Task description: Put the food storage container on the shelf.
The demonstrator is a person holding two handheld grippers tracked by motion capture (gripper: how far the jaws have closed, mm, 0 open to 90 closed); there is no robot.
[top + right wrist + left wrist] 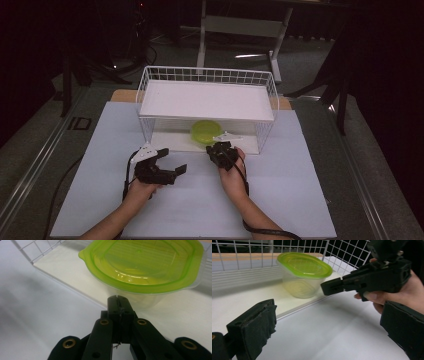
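A clear plastic container with a green lid (205, 131) stands on the lower shelf of a white wire rack (207, 75), near its open front. My right gripper (220, 148) is shut with nothing between its jaws, and its tips sit just short of the container's near wall (145, 267); the right gripper's closed tips (117, 298) point at it. My left gripper (173, 160) rests low over the white table to the left, open wide and empty. In the left gripper view, its jaws (330, 312) frame the container (304, 272) and the right gripper (332, 287) held in a hand.
The rack's upper shelf (205, 100) is a white board roofing the container, with wire walls at the sides and back. The white table sheet (200, 200) spreads in front of the rack. Dark floor and a table frame (240, 30) lie beyond.
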